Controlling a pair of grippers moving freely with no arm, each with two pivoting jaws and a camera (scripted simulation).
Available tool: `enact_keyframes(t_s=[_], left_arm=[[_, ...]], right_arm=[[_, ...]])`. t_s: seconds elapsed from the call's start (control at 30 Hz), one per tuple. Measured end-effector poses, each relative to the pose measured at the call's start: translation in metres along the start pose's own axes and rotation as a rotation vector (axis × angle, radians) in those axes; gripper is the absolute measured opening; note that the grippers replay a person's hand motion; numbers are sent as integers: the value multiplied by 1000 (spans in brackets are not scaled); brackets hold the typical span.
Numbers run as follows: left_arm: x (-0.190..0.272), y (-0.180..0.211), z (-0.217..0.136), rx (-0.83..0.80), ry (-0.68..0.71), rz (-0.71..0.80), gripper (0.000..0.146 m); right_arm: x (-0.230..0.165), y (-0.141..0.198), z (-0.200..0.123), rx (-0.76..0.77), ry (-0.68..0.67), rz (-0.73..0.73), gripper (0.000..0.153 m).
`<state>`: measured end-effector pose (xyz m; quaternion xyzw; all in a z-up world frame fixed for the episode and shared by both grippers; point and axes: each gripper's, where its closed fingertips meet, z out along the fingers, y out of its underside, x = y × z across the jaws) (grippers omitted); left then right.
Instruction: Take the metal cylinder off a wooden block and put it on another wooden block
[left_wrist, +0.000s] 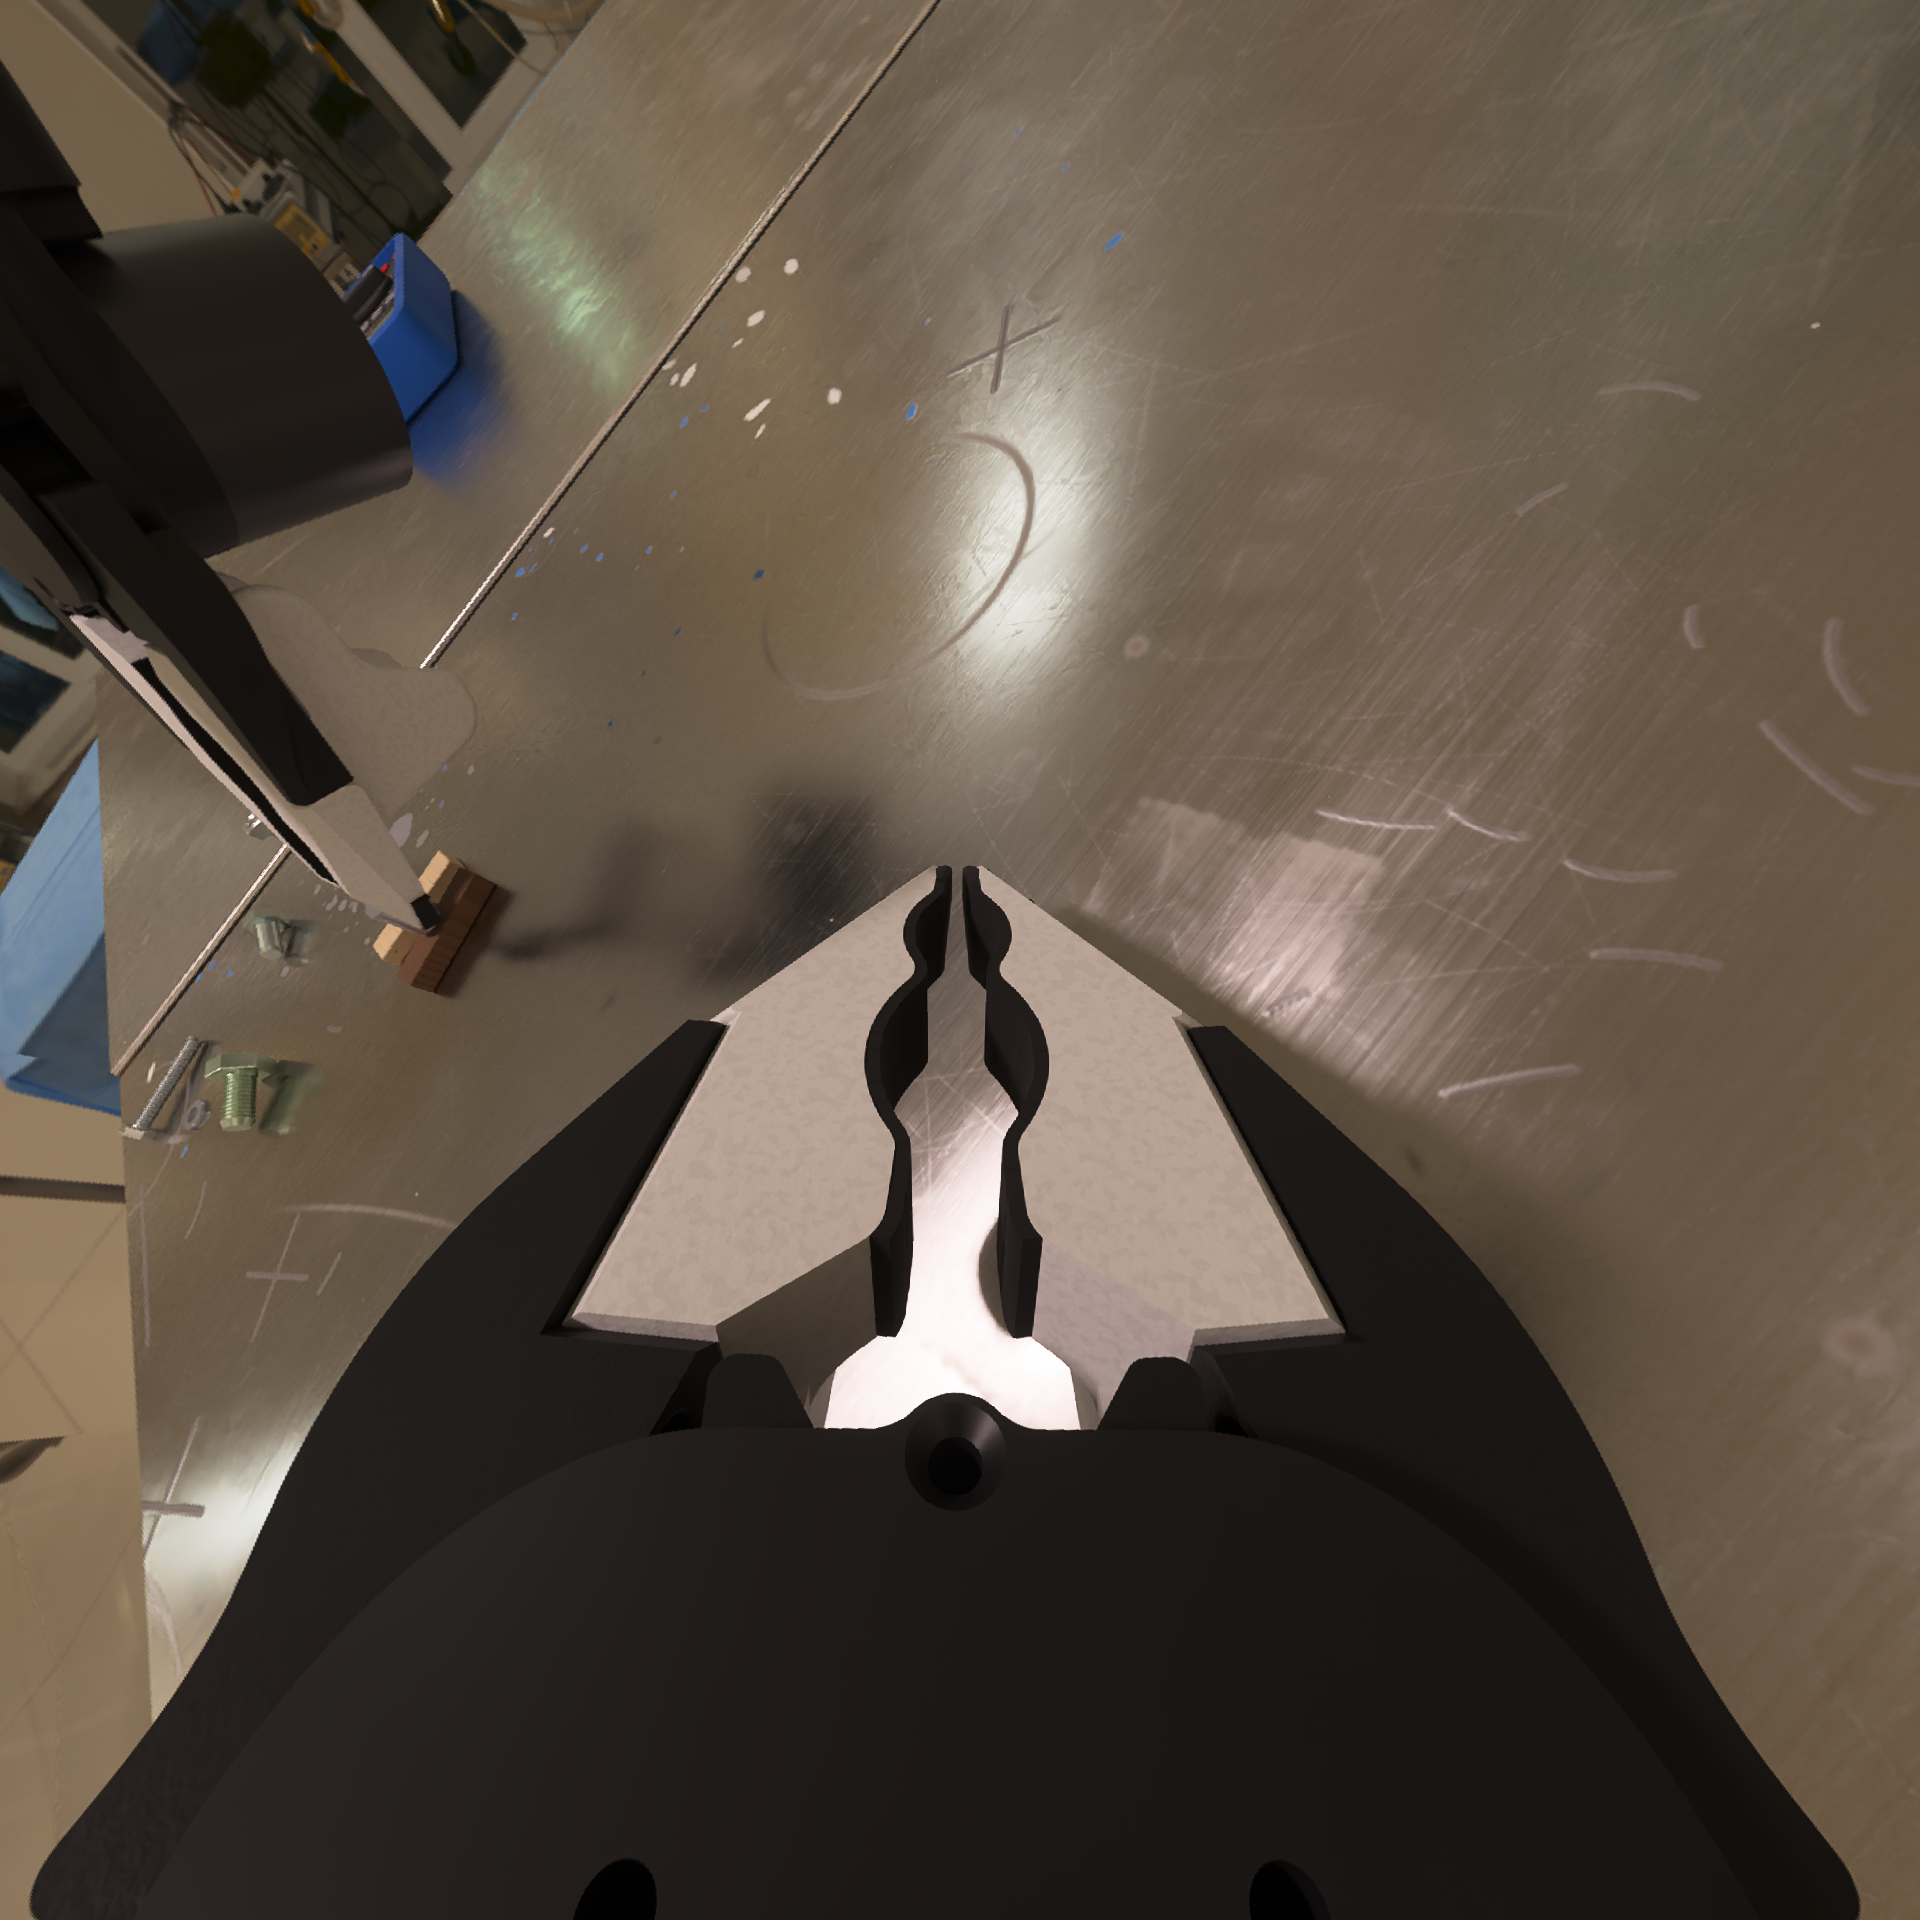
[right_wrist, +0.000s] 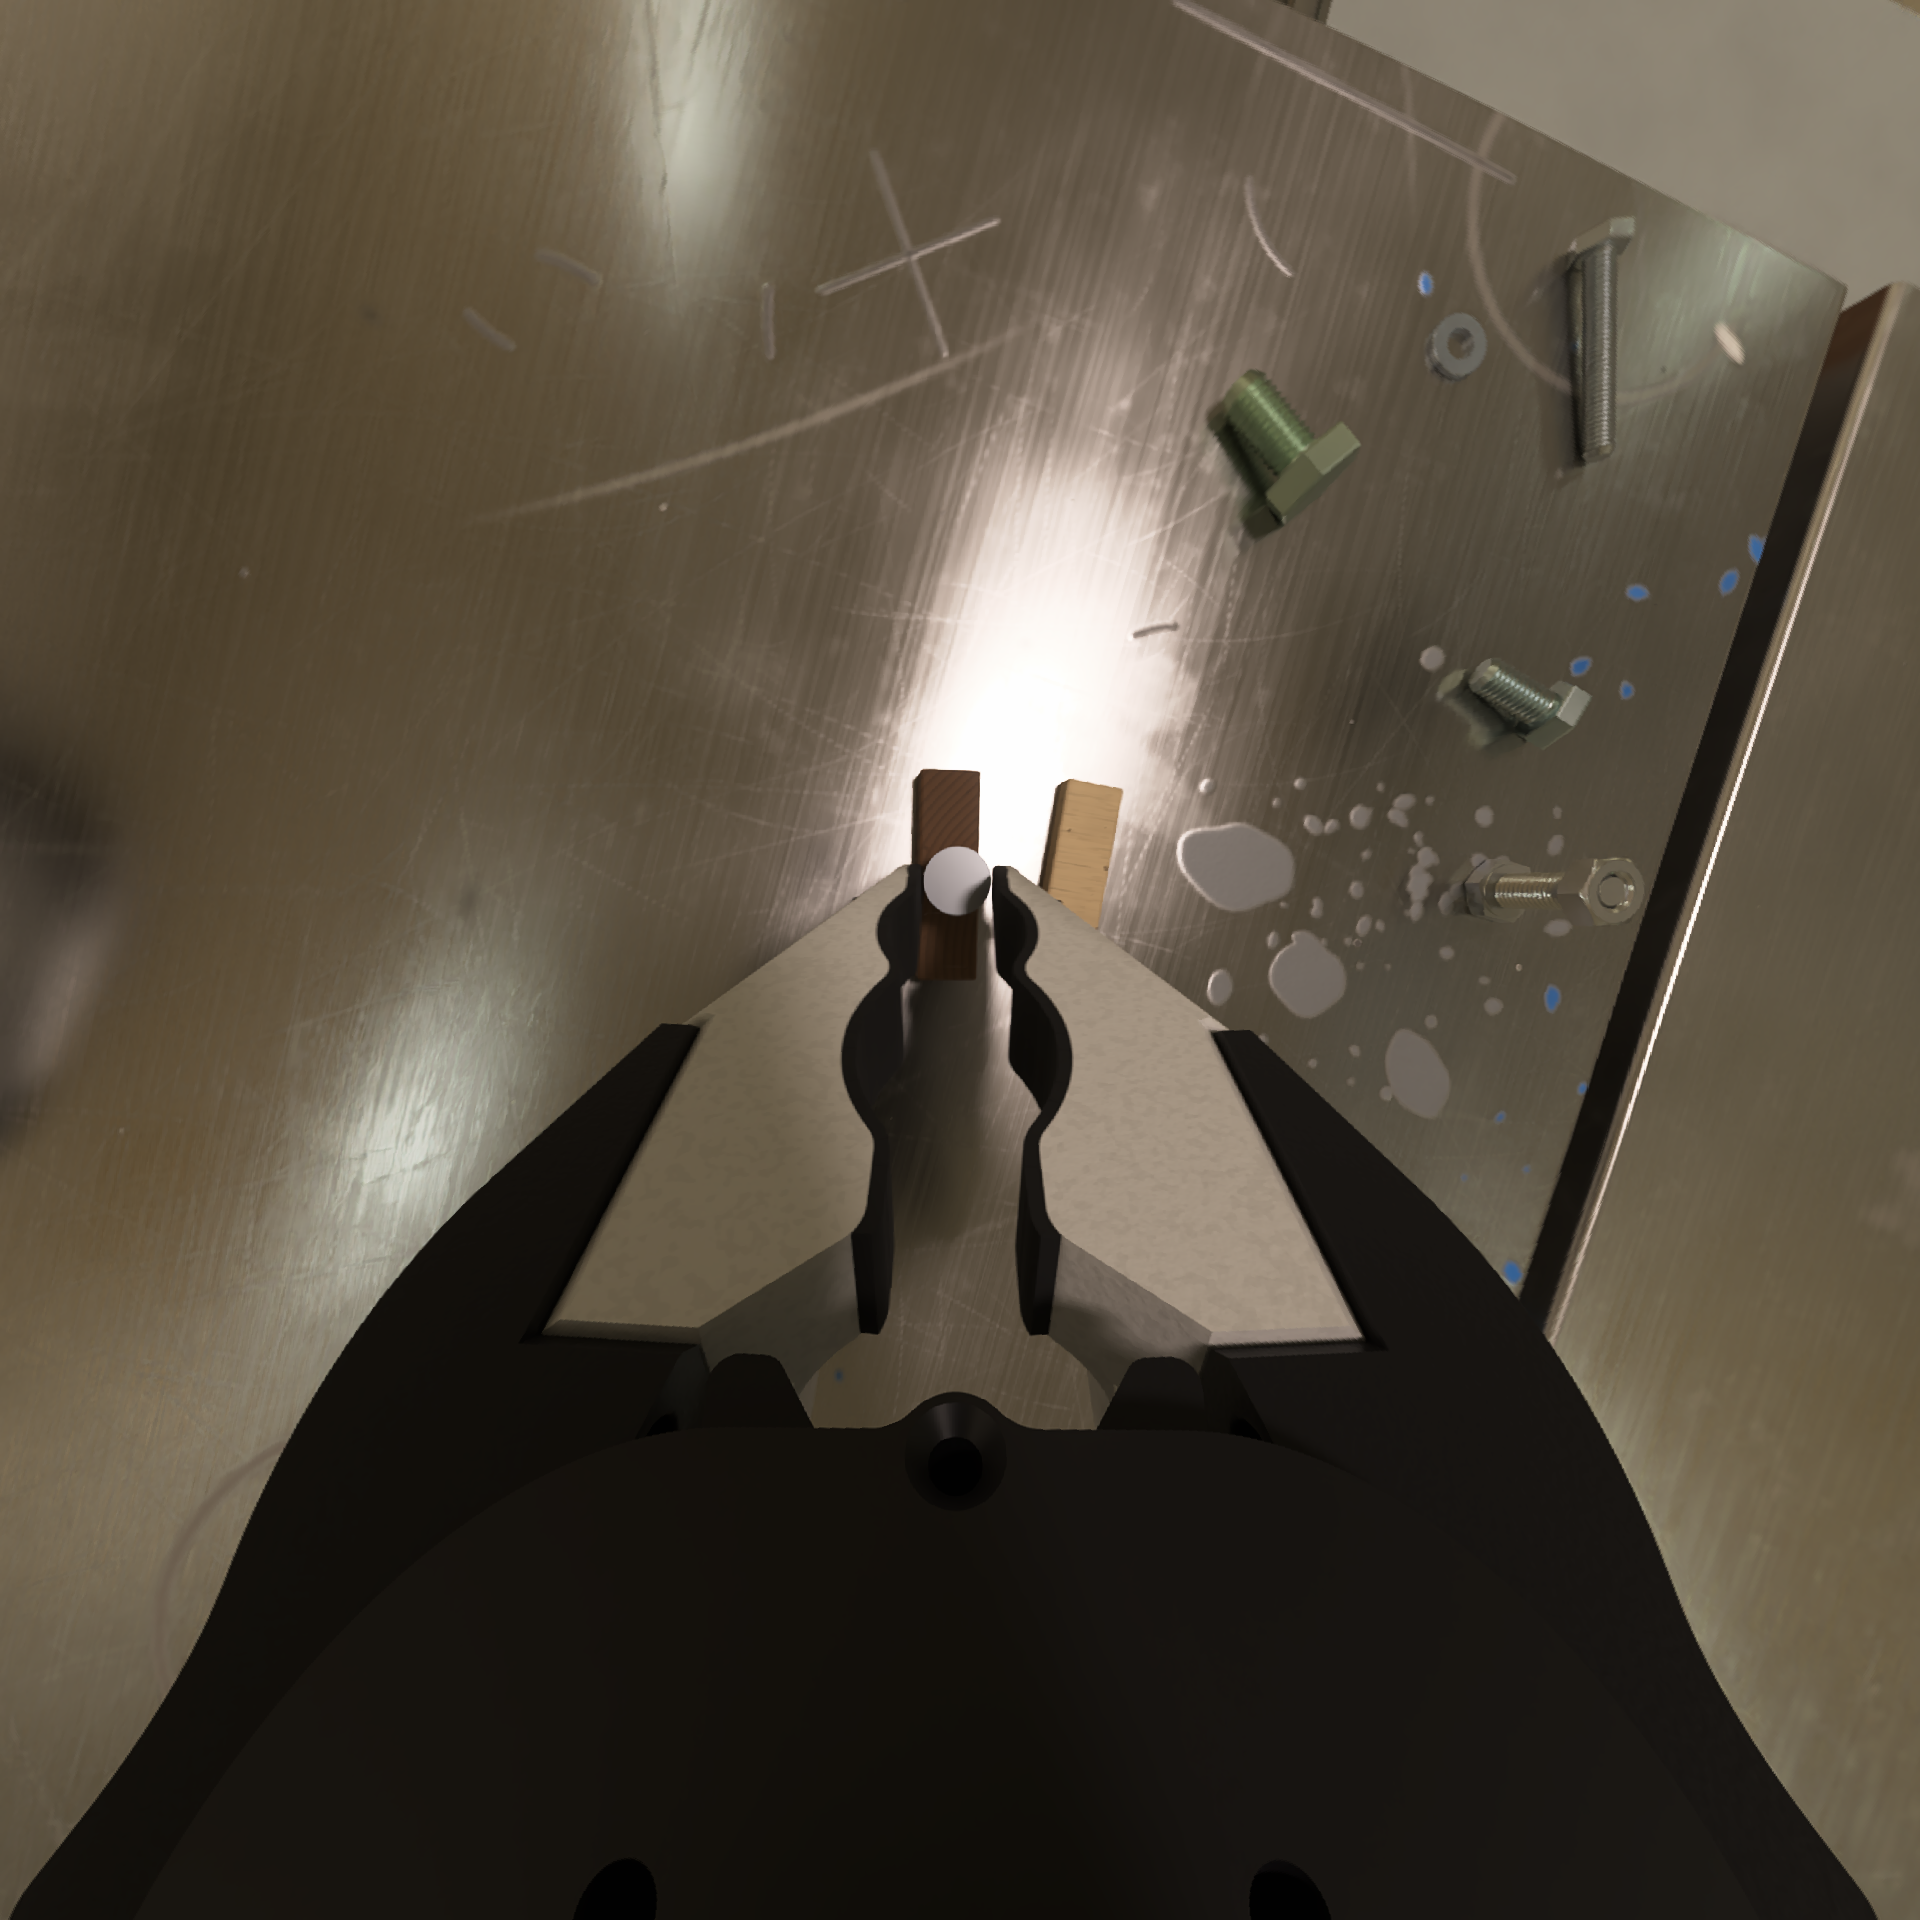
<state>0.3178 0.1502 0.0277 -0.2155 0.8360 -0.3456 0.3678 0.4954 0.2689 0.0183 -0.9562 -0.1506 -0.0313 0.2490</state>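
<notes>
The small grey metal cylinder (right_wrist: 956, 881) stands end-up on the dark brown wooden block (right_wrist: 948, 875), sitting between the tips of the right tongs (right_wrist: 961, 894), whose jaws stand slightly apart around it without clearly clamping. It looks stiff, smooth and likely slippery, so I would grip its round sides low and squarely. The pale wooden block (right_wrist: 1083, 850) lies just beside, at three o'clock. Bolts and the scratched metal surface (right_wrist: 416, 520) edge crowd that side; nine o'clock is open. The left tongs (left_wrist: 957, 878) hover together, well apart.
</notes>
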Motion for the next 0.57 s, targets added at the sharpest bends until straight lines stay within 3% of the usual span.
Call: enact_keyframes(t_s=[0.1,0.17,0.4,0.57], left_arm=[[0,0,0,4,1,-3,2],[0,0,0,4,2,-1,2],[0,-1,-1,7,2,-4,2],[0,-1,-1,6,4,-1,3]], right_arm=[[4,4,-8,-30,86,-72,30],[8,8,-14,-58,128,-92,31],[3,18,-24,-41,41,10,50],[15,24,-38,-17,113,21,52]])
